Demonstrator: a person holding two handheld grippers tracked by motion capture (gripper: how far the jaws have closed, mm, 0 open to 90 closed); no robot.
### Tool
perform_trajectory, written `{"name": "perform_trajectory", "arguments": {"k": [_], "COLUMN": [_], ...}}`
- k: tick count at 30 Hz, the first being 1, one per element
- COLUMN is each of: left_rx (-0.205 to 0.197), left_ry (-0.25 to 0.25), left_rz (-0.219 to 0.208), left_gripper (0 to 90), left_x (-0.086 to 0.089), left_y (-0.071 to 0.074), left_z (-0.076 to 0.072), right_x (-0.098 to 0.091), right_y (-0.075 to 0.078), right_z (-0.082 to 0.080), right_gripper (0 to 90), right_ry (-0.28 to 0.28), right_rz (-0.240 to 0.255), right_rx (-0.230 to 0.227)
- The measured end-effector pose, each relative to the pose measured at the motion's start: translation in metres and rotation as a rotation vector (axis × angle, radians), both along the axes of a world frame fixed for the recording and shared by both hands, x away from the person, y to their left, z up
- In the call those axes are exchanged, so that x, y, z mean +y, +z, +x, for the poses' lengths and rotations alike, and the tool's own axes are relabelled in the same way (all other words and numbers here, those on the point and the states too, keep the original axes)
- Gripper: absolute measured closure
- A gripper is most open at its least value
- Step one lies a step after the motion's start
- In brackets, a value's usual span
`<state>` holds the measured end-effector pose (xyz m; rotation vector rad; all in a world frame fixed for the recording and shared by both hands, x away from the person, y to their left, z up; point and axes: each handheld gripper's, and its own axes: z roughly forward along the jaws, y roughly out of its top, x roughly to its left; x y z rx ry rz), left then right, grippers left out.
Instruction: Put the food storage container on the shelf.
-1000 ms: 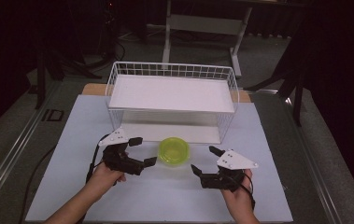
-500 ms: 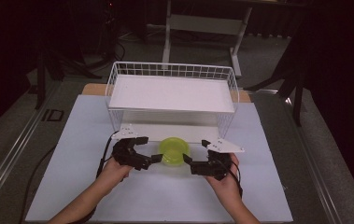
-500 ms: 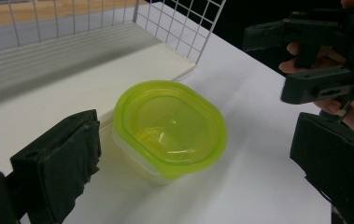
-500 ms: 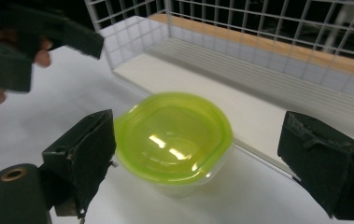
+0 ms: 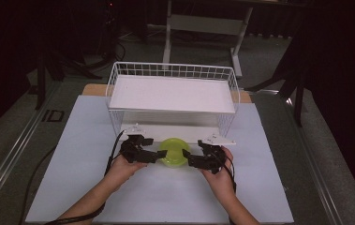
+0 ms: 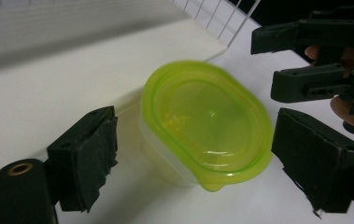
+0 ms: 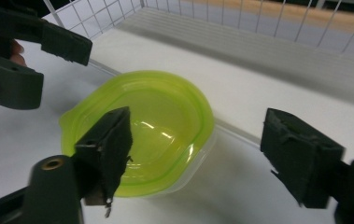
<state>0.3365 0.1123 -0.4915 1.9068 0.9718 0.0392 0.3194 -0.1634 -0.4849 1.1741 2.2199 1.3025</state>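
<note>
While the green-lidded container point(image 5: 175, 151) sits at lower centre, just before the wire basket point(image 5: 119, 82), left gripper point(image 5: 160, 155) and right gripper point(image 5: 188, 158) flank it, jaws just closing yet unclenched, gripping nothing; bare tabletop point(image 5: 86, 122) spreads sideways.

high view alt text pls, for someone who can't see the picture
A person reaches in from the bottom edge with a hand-held gripper in each hand, the left hand-held gripper and right hand-held gripper flanking a green-lidded tub on a white table, jaws open, not gripping it. Just behind the tub stands a white wire basket; the surrounding room is dark.
</note>
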Motion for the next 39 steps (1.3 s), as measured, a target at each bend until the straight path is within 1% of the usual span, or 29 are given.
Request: {"name": "perform_trajectory", "arguments": {"k": [1,2,3,4,5,6,7,8,9,10,12,13,14,16,17,18,19,20,23,27,31,34,37,39], "left_rx": [0.008,0.017,0.029,0.029,0.038,0.032,0.038,0.045,0.048,0.058,0.076,0.080,0.080,0.084,0.097,0.093,0.092,0.096,0.087,0.083,0.073,0.085,0.078,0.079], "left_ry": [0.008,0.016,0.018,0.018,0.028,0.038,0.032,0.028,0.035,0.029,0.036,0.029,0.031,0.032,0.020,0.017,0.016,0.016,0.009,0.002,0.008,0.013,0.016,0.019], "left_rz": [0.013,0.016,0.017,0.017,0.018,0.026,0.019,0.017,0.026,0.023,0.027,0.021,0.025,0.024,0.006,0.010,0.007,0.005,0.011,0.013,0.013,0.002,0.011,0.013], "left_gripper": [17.6,22.2,23.8,25.3,29.9,34.8,40.4,43.5,44.1,47.7,48.9,52.0,52.1,57.1,57.1,58.2,58.6,59.1,60.3,63.7,67.4,70.7,73.4,74.8], "left_x": [-0.001,-0.001,-0.002,-0.002,-0.002,-0.002,-0.002,-0.002,-0.003,-0.003,-0.005,-0.005,-0.005,-0.004,-0.003,-0.004,-0.004,-0.004,-0.004,-0.006,-0.008,-0.008,-0.008,-0.008], "left_y": [-0.002,-0.003,-0.005,-0.005,-0.008,-0.008,-0.009,-0.010,-0.011,-0.012,-0.013,-0.014,-0.014,-0.014,-0.015,-0.015,-0.015,-0.015,-0.014,-0.013,-0.012,-0.013,-0.013,-0.012], "left_z": [0.001,0.001,0.003,0.003,0.004,0.004,0.004,0.004,0.005,0.005,0.005,0.005,0.005,0.005,0.004,0.003,0.002,0.002,-0.001,-0.008,-0.016,-0.021,-0.027,-0.030], "right_x": [0.000,0.001,0.001,0.001,0.001,0.001,0.001,0.000,0.000,0.001,0.002,0.002,0.002,0.001,0.000,-0.003,-0.003,-0.004,-0.004,-0.004,-0.005,-0.005,-0.006,-0.005], "right_y": [-0.002,-0.003,-0.004,-0.006,-0.007,-0.008,-0.009,-0.010,-0.011,-0.012,-0.014,-0.014,-0.015,-0.015,-0.016,-0.017,-0.017,-0.016,-0.016,-0.014,-0.012,-0.011,-0.010,-0.010], "right_z": [0.001,0.002,0.004,0.005,0.006,0.006,0.007,0.008,0.008,0.009,0.009,0.009,0.009,0.010,0.010,0.011,0.011,0.011,0.010,0.005,0.000,-0.005,-0.009,-0.013], "right_gripper": [29.7,32.1,32.7,33.8,34.9,35.2,37.7,38.3,38.9,40.4,40.9,43.5,44.3,45.2,45.2,45.2,46.3,47.9,53.2,59.0,64.0,66.2,68.1,68.8], "right_ry": [-0.006,-0.009,-0.008,-0.013,-0.012,-0.016,-0.014,-0.011,-0.014,-0.015,-0.011,-0.011,-0.014,-0.018,-0.016,-0.017,-0.019,-0.014,-0.003,0.018,0.042,0.054,0.069,0.073], "right_rz": [-0.005,-0.002,-0.001,-0.003,0.000,0.001,0.000,0.000,-0.003,-0.007,-0.019,-0.018,-0.022,-0.028,-0.017,0.009,0.013,0.014,0.026,0.023,0.020,0.011,0.012,0.001], "right_rx": [0.007,0.017,0.023,0.027,0.035,0.043,0.051,0.059,0.062,0.069,0.073,0.080,0.086,0.094,0.109,0.137,0.148,0.154,0.166,0.171,0.171,0.172,0.181,0.173]}}
